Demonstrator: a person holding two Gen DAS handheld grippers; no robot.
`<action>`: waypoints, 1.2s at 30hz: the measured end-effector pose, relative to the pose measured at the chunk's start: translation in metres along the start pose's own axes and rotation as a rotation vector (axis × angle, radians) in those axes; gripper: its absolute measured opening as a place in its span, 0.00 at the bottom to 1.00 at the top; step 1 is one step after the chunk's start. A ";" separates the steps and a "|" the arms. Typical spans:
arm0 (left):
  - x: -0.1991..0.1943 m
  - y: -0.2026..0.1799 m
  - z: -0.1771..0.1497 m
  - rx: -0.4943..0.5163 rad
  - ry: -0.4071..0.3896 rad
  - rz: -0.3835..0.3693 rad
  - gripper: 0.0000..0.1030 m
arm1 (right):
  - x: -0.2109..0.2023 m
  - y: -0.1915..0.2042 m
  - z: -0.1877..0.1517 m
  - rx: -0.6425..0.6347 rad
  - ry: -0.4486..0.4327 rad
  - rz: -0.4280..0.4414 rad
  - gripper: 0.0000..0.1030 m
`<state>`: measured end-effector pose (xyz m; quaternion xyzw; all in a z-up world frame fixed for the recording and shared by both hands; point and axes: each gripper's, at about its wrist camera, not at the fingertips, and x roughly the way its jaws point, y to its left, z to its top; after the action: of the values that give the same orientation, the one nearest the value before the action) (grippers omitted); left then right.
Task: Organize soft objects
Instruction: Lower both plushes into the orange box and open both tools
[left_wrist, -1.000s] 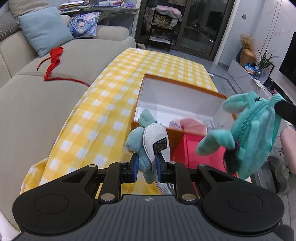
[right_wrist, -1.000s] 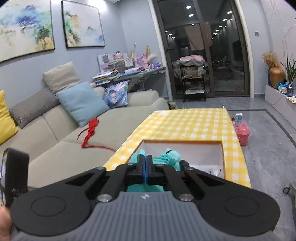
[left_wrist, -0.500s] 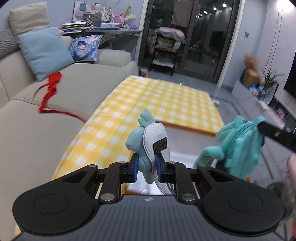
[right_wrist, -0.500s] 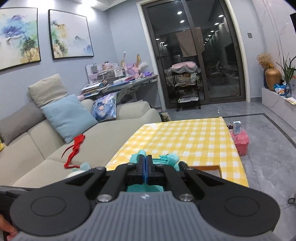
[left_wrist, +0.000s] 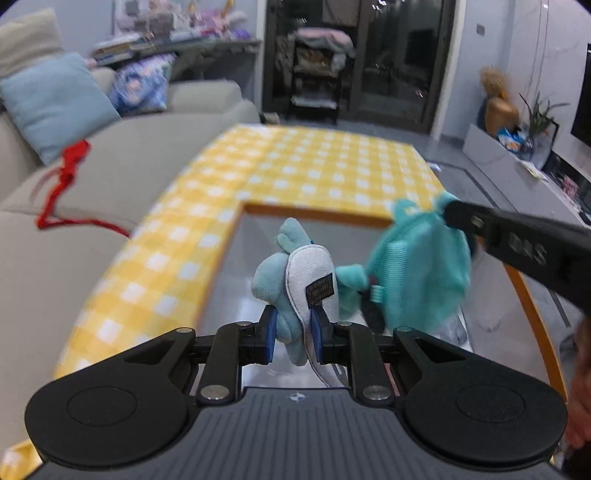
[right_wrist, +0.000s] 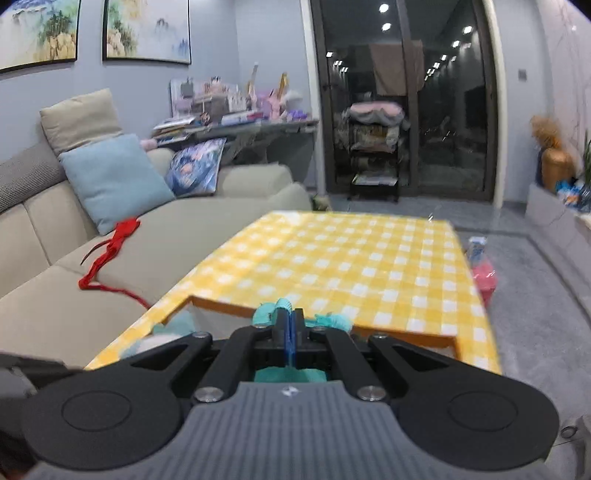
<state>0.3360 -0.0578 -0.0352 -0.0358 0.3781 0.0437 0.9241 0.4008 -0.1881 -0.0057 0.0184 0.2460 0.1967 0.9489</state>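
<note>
My left gripper (left_wrist: 293, 334) is shut on a pale blue plush toy (left_wrist: 295, 280) with a white belly and a dark label. It hangs above the open orange box (left_wrist: 317, 212) on the yellow checked table (left_wrist: 332, 166). To its right, my right gripper (left_wrist: 452, 214) holds a teal plush backpack (left_wrist: 421, 273) by its top, also over the box. In the right wrist view my right gripper (right_wrist: 290, 321) is shut flat on teal fabric (right_wrist: 269, 308), with most of the backpack hidden below the jaws. The blue toy (right_wrist: 173, 328) peeks out at lower left.
A beige sofa (right_wrist: 184, 240) runs along the table's left side with a blue cushion (right_wrist: 114, 181) and a red ribbon (right_wrist: 110, 251) on it. A pink basket (right_wrist: 484, 280) sits on the floor past the table's right edge. A hand (left_wrist: 580, 387) shows at right.
Both grippers have come down and forward with their toys. The box, which slid below the view half a second ago, is back under them, and the backpack now hangs close beside the blue toy.
</note>
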 end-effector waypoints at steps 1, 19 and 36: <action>0.004 -0.003 -0.003 0.006 0.009 0.010 0.21 | 0.007 -0.004 -0.002 0.008 0.016 0.018 0.00; 0.038 -0.028 -0.021 0.128 0.156 0.202 0.73 | 0.046 -0.025 -0.009 0.143 0.098 0.111 0.00; 0.006 -0.007 -0.014 0.019 0.079 0.112 0.81 | 0.045 -0.022 -0.019 0.158 0.179 0.169 0.00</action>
<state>0.3309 -0.0657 -0.0488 -0.0075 0.4159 0.0901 0.9049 0.4355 -0.1928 -0.0464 0.0962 0.3422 0.2569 0.8987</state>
